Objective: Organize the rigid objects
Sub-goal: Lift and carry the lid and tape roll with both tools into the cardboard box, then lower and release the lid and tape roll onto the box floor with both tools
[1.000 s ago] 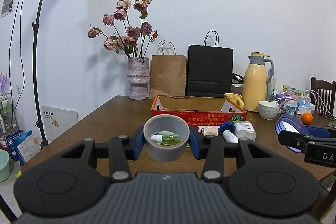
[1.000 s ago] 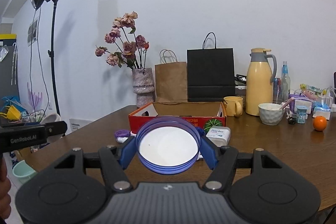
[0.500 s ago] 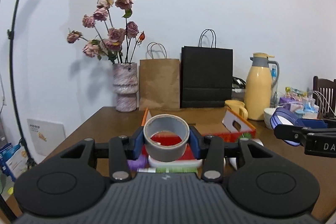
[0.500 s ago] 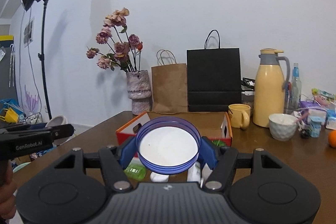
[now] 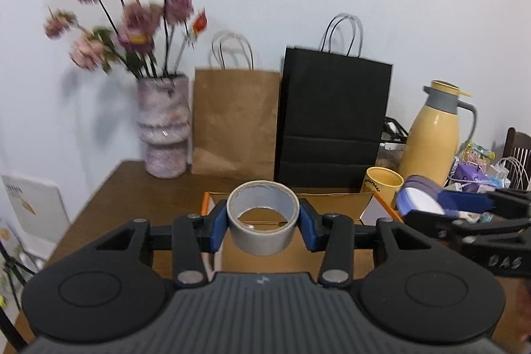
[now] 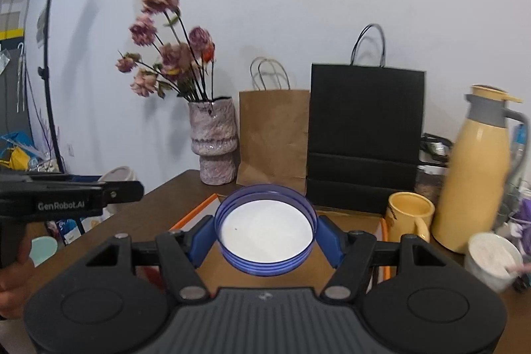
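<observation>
Your left tongs [image 5: 263, 223] are matt black plastic with smooth blue pads; they clamp a tape roll [image 5: 263, 221] of dull grey cloth-like tape; your right tongs [image 6: 265, 236] pinch a glossy blue plastic lid [image 6: 265, 229] with a smooth white inside; the counter [image 5: 159, 198] is brown wood with a low sheen; the box [image 5: 335, 204] below is matt cardboard; the vase [image 6: 214, 143] looks rough and speckled.

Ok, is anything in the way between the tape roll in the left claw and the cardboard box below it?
Nothing visible blocks it. The left claw holds the tape roll over the open cardboard box, whose visible floor looks bare. The right claw, holding the blue lid, sits off to the right side, over the box's right edge.
</observation>
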Available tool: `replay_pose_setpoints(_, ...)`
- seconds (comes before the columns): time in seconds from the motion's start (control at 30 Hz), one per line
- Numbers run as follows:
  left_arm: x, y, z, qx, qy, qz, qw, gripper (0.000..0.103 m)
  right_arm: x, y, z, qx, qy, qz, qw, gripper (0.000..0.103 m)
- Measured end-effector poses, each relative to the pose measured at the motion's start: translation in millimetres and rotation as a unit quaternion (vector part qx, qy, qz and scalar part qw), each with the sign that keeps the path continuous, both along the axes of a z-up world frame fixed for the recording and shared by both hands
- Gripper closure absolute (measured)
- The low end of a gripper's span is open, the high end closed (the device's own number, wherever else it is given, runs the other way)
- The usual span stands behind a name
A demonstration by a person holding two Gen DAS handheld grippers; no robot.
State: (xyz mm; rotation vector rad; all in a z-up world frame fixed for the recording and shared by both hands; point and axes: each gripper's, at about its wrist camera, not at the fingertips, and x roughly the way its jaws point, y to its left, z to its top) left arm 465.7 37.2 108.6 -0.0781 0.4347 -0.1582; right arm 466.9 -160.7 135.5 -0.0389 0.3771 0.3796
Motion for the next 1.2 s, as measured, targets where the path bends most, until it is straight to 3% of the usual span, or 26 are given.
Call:
replay_pose_setpoints(0.1,53.9,5.4,-3.6,-0.012,0.054,-0.005,0.9985,0.058,49.3,7.9,5.9,0.003,0.037,0.004,0.999,0.038)
replay_pose_setpoints(0.23,118.9,4.2,-30.0,0.02,0.118,-0.009,0.9928,0.058,118.9,19.5,-2.8,0.025,0.112,0.012,0.993,0.038)
replay_pose_setpoints(0.37,177.7,8.1,-66.1,0.025,0.195,-0.019,0.9803,0.058,184.4,25.9,-29.1,0.05,0.191,0.001,0.98,0.038)
replay_pose_setpoints(0.57,225.1,3.8,-105.1,0.051,0.242,-0.012,0.9689,0.058,250.9,32.4,-80.9,0.067,0.268,-0.023,0.961,0.038)
replay_pose_setpoints(0.67,240.5,-8.5,-120.2,0.088,0.25,-0.009,0.9641,0.057,266.9,44.4,-105.6,0.065,0.298,-0.022,0.952,0.038)
replay_pose_setpoints(0.8,249.6,-23.6,-125.8,0.108,0.256,-0.015,0.9606,0.038,275.2,55.1,-124.4,0.079,0.324,-0.019,0.943,0.037)
replay_pose_setpoints(0.9,249.6,-28.2,-127.7,0.125,0.258,-0.011,0.958,0.036,278.8,57.5,-127.8,0.077,0.333,-0.026,0.939,0.035)
replay_pose_setpoints(1.07,247.2,-20.2,-116.7,0.106,0.261,0.004,0.9593,0.027,272.6,52.0,-116.2,0.089,0.331,-0.018,0.939,0.032)
replay_pose_setpoints(1.2,228.9,-16.7,-93.1,0.107,0.252,0.005,0.9619,0.014,253.0,42.7,-93.1,0.076,0.311,-0.021,0.947,0.025)
